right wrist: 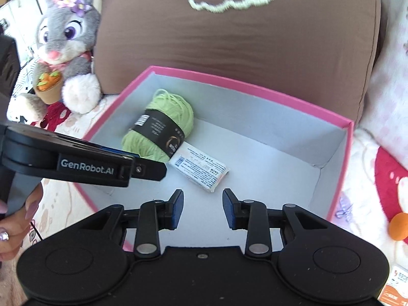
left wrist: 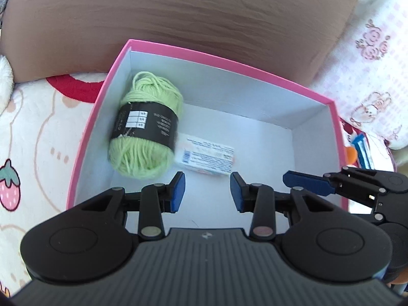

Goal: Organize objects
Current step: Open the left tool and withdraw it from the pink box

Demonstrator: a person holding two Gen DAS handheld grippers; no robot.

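Note:
A pink box (left wrist: 229, 64) (right wrist: 255, 86) with a white inside stands on a printed blanket. A green yarn ball (left wrist: 145, 127) (right wrist: 158, 132) with a black band lies in its left part. A small white printed packet (left wrist: 207, 158) (right wrist: 199, 168) lies beside the yarn, touching it. My left gripper (left wrist: 207, 181) (right wrist: 155, 170) hovers over the box's near side, open, with nothing between its blue pads. My right gripper (right wrist: 202, 196) (left wrist: 289, 178) hovers to its right over the box floor, jaws apart and empty.
A brown cushion (left wrist: 178, 12) (right wrist: 229, 25) stands behind the box. A grey plush rabbit (right wrist: 63, 38) sits at the back left. An orange ball (right wrist: 399, 227) and an orange packet (right wrist: 392, 288) lie right of the box. A person's hand (right wrist: 15, 219) holds the left gripper.

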